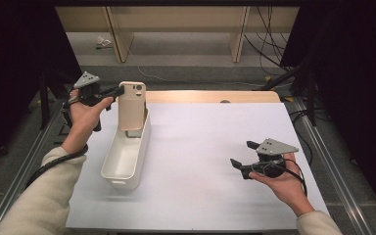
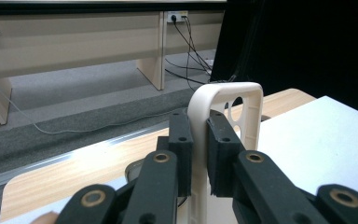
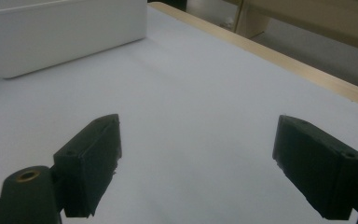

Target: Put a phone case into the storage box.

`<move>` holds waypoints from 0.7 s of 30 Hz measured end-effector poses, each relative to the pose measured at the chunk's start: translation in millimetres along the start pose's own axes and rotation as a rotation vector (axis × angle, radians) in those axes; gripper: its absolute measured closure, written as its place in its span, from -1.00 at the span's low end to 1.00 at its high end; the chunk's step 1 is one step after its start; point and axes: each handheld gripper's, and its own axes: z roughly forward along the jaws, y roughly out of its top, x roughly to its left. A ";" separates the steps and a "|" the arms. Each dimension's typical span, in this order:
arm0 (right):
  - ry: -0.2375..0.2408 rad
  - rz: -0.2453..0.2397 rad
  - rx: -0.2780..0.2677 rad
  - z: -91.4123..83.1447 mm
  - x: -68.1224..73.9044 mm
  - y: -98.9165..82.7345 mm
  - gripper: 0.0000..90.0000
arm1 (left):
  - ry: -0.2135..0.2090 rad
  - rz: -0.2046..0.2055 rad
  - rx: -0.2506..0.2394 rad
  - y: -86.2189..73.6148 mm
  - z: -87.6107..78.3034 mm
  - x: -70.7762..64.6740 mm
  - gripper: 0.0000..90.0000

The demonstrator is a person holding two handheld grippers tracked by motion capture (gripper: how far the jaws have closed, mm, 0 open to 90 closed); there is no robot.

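Observation:
A cream phone case (image 1: 132, 106) stands upright over the far end of a long white bin (image 1: 126, 155) on the left of the table. My left gripper (image 1: 119, 91) is shut on the case's upper left edge. In the left gripper view the two black pads (image 2: 181, 144) pinch the case's rim (image 2: 223, 100), with its camera holes visible. My right gripper (image 1: 242, 153) rests low at the right of the table, held by a hand, and its jaws (image 3: 198, 168) stand wide open with nothing between them.
A white sheet (image 1: 200, 161) covers most of the wooden table (image 1: 210, 96). The white bin (image 3: 60, 35) also appears far off in the right gripper view. Behind the table are a grey floor, wooden furniture legs (image 1: 120, 34) and cables (image 1: 269, 44).

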 end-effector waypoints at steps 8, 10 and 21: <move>0.002 0.002 -0.002 0.3 -0.3 -0.3 -0.64 | 0.007 -0.020 0.014 -11.4 5.9 6.5 0.82; 0.002 0.002 -0.001 0.3 -0.2 -0.2 -0.64 | 0.010 -0.022 0.019 -14.1 7.1 7.3 0.82; 0.003 0.004 -0.004 0.2 -0.3 -0.2 -0.64 | 0.002 -0.029 0.033 -22.7 13.7 6.4 0.81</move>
